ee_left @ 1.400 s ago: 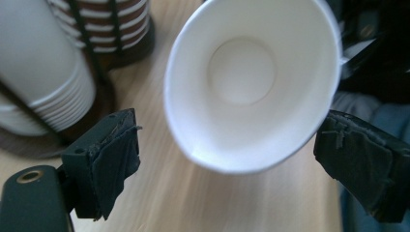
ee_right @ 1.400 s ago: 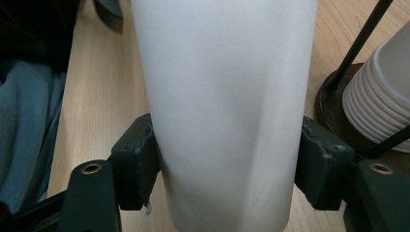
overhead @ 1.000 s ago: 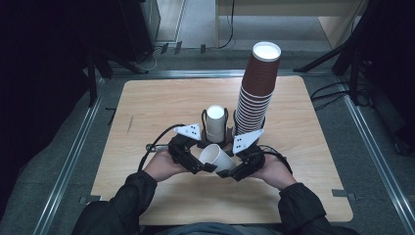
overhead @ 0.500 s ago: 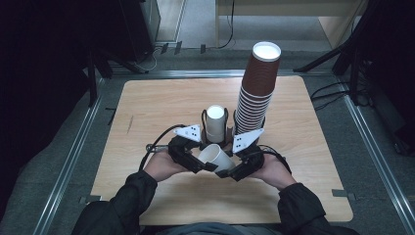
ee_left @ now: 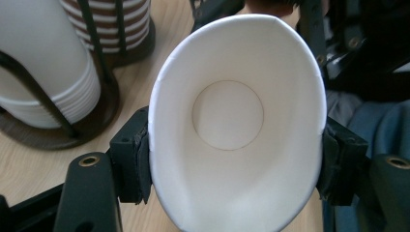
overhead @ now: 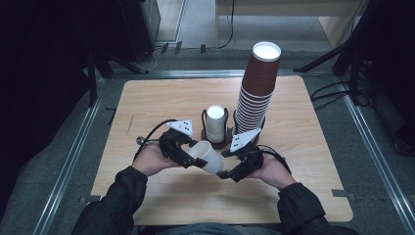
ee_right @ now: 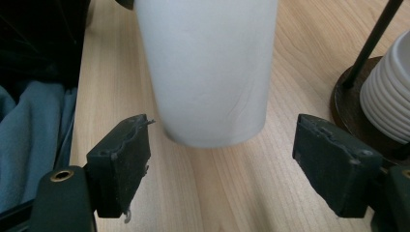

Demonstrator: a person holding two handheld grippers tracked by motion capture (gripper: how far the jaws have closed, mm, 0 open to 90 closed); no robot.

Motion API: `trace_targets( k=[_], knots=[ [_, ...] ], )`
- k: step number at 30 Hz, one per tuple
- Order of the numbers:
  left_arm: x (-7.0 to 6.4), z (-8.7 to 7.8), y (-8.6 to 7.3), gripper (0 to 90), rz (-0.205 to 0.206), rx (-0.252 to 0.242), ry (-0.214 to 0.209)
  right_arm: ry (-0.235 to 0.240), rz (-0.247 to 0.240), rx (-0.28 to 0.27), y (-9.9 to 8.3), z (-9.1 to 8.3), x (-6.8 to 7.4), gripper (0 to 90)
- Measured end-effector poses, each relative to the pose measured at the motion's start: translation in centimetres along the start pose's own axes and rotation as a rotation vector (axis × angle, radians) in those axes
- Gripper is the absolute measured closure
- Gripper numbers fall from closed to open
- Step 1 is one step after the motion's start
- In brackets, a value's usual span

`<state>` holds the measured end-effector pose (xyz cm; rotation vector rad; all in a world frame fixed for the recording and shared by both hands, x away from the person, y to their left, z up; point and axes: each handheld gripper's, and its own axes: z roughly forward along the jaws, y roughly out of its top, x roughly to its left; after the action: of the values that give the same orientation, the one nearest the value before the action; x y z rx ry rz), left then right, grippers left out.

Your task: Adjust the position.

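So I'm working over the wooden table [overhead: 161, 103], and the biggest thing on it is the tall stack of brown cups [overhead: 257, 83] standing toward the far right, with a shorter stack of white cups [overhead: 215, 122] in a dark wire holder [overhead: 203, 122] just to its left. Nearer me, between both hands and above the tabletop, is the one loose white paper cup [overhead: 208, 155], tipped on its side with its mouth toward the left gripper [overhead: 188, 155]. That gripper is clamped across the cup near the rim, and in the left gripper view the mouth of the cup [ee_left: 237, 121] is squashed from round into an oval between the pads [ee_left: 133, 159], which tells me plenty: it's thin, light and soft-walled, so it gives under hardly any squeeze. The right gripper [overhead: 227, 171] sits at the cup's bottom end with its jaws spread wide, one on each side of the cup [ee_right: 208, 72] and clear of it, gripping nothing. My guess is the base is the place to grab, since the glued-in bottom disc stiffens the wall there, while the rim just folds. The paper looks matte rather than slick, so slipping shouldn't be the worry; crushing or creasing it is. I'd close gently and low on the body.
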<state>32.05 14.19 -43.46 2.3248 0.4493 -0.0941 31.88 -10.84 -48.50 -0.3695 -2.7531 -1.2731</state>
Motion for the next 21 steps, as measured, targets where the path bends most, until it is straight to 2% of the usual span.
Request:
trace_targets(
  k=[2,4,6,7,10,12,15,21],
  knots=[
    [-0.1,0.1,0.2,29.5,0.004,0.011,0.016,0.005,-0.001,0.005,0.0,0.0,0.0,21.5],
    [-0.4,0.2,0.4,29.5,0.048,0.05,0.066,0.006,-0.003,0.016,-0.1,0.1,0.0,21.6],
    [-0.5,0.3,0.6,29.6,0.06,0.077,0.075,0.003,-0.004,0.018,-0.1,0.2,-0.1,22.0],
    [-0.4,0.5,0.7,29.6,0.057,0.088,0.072,0.0,-0.007,0.017,-0.1,0.2,-0.1,22.0],
    [-0.2,0.9,0.7,29.6,0.051,0.149,0.096,-0.001,-0.009,0.019,-0.1,0.3,-0.2,22.1],
    [-0.1,1.1,0.8,29.5,0.048,0.174,0.102,-0.007,-0.011,0.021,-0.1,0.4,-0.2,22.1],
    [-0.2,1.6,1.0,29.5,0.038,0.197,0.088,-0.012,-0.014,0.032,-0.1,0.7,-0.1,22.1],
    [-0.7,2.5,1.8,29.4,0.065,0.221,0.083,-0.008,-0.023,0.031,0.0,1.3,0.1,22.1]
  ],
)
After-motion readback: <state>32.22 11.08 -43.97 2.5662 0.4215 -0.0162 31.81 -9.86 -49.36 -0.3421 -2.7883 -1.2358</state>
